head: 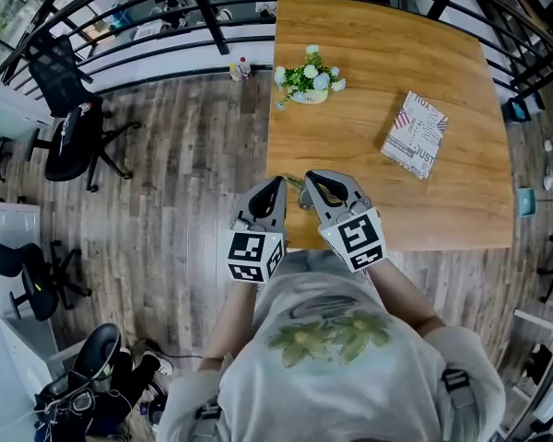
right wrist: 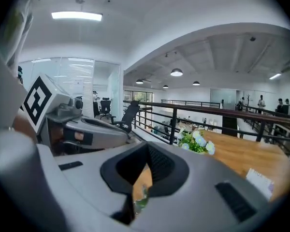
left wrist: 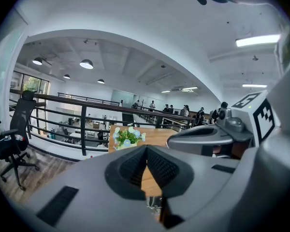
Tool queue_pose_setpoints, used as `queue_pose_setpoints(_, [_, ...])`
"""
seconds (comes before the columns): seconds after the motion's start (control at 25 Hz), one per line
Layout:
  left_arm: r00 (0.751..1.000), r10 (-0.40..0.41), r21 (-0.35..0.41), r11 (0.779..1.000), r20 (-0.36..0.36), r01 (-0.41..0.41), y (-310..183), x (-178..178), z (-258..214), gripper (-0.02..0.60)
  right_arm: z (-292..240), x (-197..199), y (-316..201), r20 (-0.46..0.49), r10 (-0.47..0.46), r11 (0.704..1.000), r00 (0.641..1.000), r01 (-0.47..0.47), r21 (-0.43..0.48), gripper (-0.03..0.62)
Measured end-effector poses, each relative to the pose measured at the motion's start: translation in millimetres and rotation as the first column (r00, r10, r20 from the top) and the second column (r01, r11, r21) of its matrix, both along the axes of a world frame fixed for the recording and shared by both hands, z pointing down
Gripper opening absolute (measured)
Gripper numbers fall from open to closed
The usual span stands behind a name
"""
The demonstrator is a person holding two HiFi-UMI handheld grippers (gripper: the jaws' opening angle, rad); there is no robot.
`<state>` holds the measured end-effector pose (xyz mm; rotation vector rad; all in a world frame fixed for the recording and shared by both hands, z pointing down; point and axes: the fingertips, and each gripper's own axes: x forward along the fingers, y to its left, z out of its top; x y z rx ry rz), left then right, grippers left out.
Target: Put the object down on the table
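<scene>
1. Only the head view took in the whole desk (head: 442, 201): pale wood with a clear grain. On it stood a pot of white and blue flowers (head: 309, 76) and, well apart from it, a flat rectangular box (head: 415, 134) with a flag print.
2. That view also showed the left gripper (head: 278, 186) and right gripper (head: 311, 180) side by side at the desk's near edge.
3. The left gripper view showed ribbed black fingers (left wrist: 159, 168) closed together on nothing.
4. The right gripper view showed its fingers together too. Through the gap below them I saw a small greenish object (right wrist: 140, 202), glassy-looking, against the wood. I couldn't tell whether it was gripped.
</scene>
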<state>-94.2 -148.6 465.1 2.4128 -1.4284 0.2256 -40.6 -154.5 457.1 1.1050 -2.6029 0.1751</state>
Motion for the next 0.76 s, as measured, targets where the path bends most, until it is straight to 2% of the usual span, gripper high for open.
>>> queue_pose_setpoints(0.76, [1.000,0.005,-0.018,1.000,-0.001,-0.005,1,-3,9,0.012,11,6,-2,-0.025,0.022,1.000,0.999,-0.023,-0.015,0.006])
